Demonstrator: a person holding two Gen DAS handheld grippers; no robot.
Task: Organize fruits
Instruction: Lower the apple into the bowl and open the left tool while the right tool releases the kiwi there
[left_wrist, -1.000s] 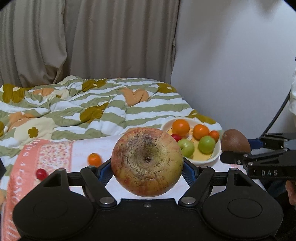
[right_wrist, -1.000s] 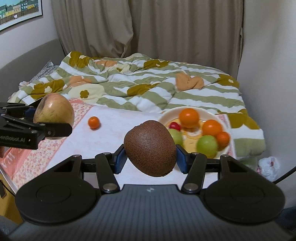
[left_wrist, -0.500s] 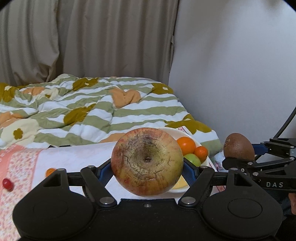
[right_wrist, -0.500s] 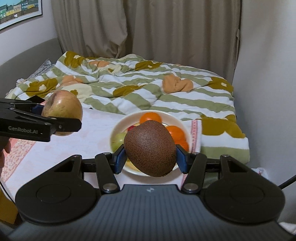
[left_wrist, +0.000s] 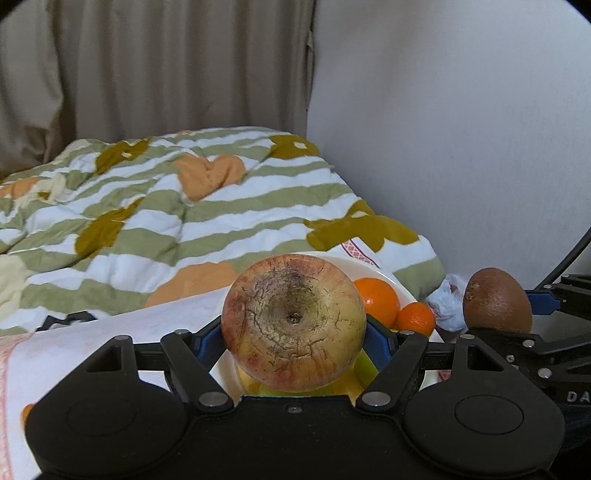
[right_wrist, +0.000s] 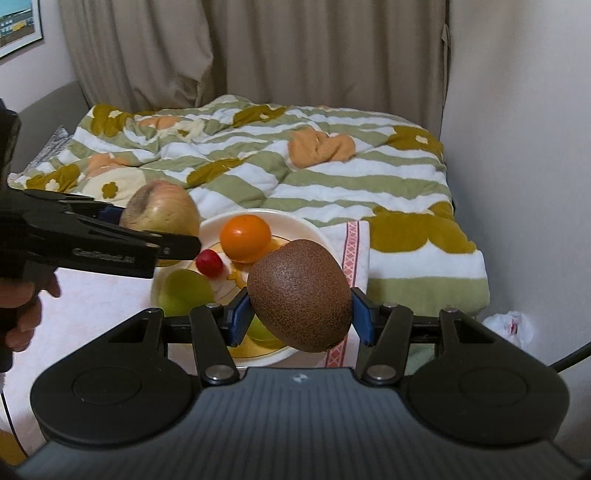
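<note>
Both grippers have swung in over the plate (right_wrist: 314, 230): the left gripper (left_wrist: 294, 338) clamps the apple (left_wrist: 293, 321), the right gripper (right_wrist: 300, 314) the kiwi (right_wrist: 299, 295) (neither released yet), so placing looks next.

We note the plate (left_wrist: 397, 286) largely hidden behind the apple (left_wrist: 293, 323); the green fruit (right_wrist: 186, 291) is partly masked by the kiwi (right_wrist: 299, 295).

- Left wrist view looks forward-down, close over the plate (left_wrist: 400, 286) at lower centre.
- Right wrist view faces likewise; both share plate and striped quilt (right_wrist: 332, 177).
</note>
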